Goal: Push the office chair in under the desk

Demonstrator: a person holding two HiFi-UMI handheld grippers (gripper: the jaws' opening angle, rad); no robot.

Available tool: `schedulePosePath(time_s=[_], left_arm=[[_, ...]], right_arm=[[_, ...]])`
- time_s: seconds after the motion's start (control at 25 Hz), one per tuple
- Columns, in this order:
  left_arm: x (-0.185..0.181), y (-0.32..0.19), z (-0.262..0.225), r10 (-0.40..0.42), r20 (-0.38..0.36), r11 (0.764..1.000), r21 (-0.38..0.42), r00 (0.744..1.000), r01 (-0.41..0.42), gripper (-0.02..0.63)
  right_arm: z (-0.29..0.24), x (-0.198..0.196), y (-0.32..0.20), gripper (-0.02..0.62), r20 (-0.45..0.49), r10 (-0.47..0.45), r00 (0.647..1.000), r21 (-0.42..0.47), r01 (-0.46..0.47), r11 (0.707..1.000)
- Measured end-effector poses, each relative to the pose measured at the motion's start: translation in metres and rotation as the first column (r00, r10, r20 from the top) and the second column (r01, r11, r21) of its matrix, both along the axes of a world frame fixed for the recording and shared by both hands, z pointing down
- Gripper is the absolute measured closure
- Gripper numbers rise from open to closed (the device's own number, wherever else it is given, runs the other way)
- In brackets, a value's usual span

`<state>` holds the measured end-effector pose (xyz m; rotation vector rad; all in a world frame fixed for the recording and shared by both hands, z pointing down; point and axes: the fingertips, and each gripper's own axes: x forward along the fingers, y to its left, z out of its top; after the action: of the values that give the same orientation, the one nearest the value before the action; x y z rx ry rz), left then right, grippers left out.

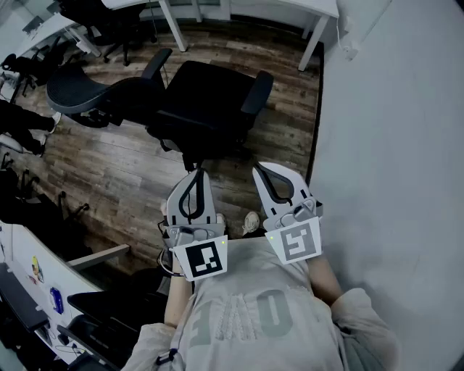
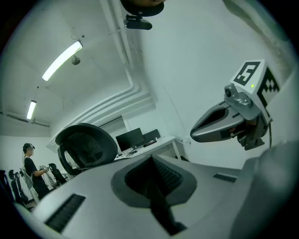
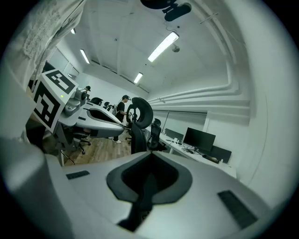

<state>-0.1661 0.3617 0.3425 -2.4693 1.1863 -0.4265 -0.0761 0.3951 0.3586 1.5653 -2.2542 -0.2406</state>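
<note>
Your left hand-held gripper and right hand-held gripper are both closed, empty, near the black office chair, standing on the wood floor short of the white surface.

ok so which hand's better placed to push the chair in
Left, probably: the left gripper lines up with the middle of the black office chair, the right gripper is off toward its right edge.
</note>
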Motion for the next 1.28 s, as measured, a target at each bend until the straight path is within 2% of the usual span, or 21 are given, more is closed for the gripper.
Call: schedulePosePath(time_s=[0.32, 0.48, 0.64, 0.72, 0.88, 1.08, 1.28], left_arm=[[0.022, 0.012, 0.004, 0.012, 0.014, 1.0, 0.019, 1.0, -0.012, 0.591], [0.021, -0.003, 0.003, 0.005, -0.009, 1.0, 0.015, 1.0, -0.005, 0.59], [0.018, -0.026, 0.0, -0.001, -0.017, 1.0, 0.023, 1.0, 0.001, 0.589], [0.018, -0.04, -0.001, 0.007, -0.014, 1.0, 0.017, 1.0, -0.007, 0.59], [0.02, -0.071, -0.006, 0.04, -0.028, 0.999, -0.013, 0.999, -0.04, 0.589], [0.027, -0.108, -0.04, 0.109, -0.096, 0.992, -0.044, 0.989, -0.114, 0.59], [0.042, -0.138, -0.06, 0.163, -0.144, 0.985, -0.031, 0.976, -0.169, 0.589]], right_arm=[[0.006, 0.029, 0.018, 0.575, 0.024, 0.016, 1.0, -0.005, -0.016, 1.0], [0.007, 0.036, 0.012, 0.575, 0.058, 0.041, 0.997, -0.004, -0.041, 0.999], [0.009, 0.034, -0.003, 0.575, 0.117, 0.023, 0.993, -0.01, -0.022, 1.0], [0.006, 0.029, -0.017, 0.575, 0.139, 0.01, 0.99, 0.001, -0.01, 1.0], [-0.019, 0.008, -0.069, 0.574, 0.289, -0.043, 0.956, 0.106, 0.013, 0.994], [-0.027, -0.011, -0.123, 0.574, 0.295, -0.075, 0.953, 0.137, 0.036, 0.99], [-0.058, -0.021, -0.173, 0.574, 0.264, -0.106, 0.959, 0.156, 0.066, 0.986]])
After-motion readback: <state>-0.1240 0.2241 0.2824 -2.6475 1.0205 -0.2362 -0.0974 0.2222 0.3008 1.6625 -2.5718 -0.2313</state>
